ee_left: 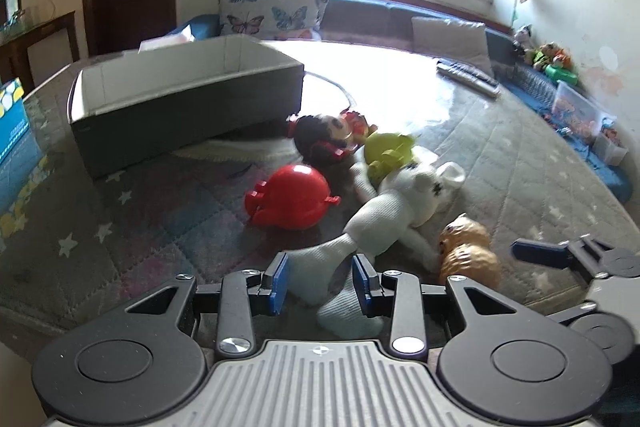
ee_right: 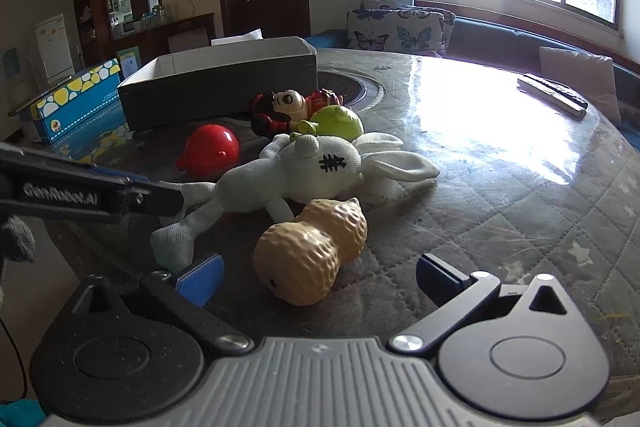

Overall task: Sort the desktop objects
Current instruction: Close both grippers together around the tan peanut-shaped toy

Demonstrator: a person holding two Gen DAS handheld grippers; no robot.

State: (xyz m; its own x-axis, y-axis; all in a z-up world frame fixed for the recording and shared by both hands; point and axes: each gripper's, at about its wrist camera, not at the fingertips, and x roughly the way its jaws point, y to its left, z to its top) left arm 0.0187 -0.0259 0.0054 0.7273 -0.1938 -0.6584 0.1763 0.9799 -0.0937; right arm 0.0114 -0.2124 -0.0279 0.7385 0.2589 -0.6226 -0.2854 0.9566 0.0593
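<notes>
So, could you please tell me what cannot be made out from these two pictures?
- Grey box: its floor, both views; walls hide it.
- Green toy: lower half, right wrist view; white plush rabbit covers it.
- Left gripper: whether jaws press the rabbit's leg, left wrist view; blurred.

Toys bunched mid-worktop: plush rabbit [ee_right: 320, 167], peanut toy [ee_right: 312, 255] touching its leg, red toy [ee_right: 212, 151], green toy [ee_right: 340, 119], doll figure [ee_right: 292, 107] behind, little gap between them. Open box [ee_right: 224, 87] blocks the far left, blue carton [ee_right: 76, 99] beside it. Right half of worktop [ee_right: 500, 167] bare up to the remotes [ee_right: 552, 93]. Left gripper [ee_right: 96, 195] crosses the near-left approach.
</notes>
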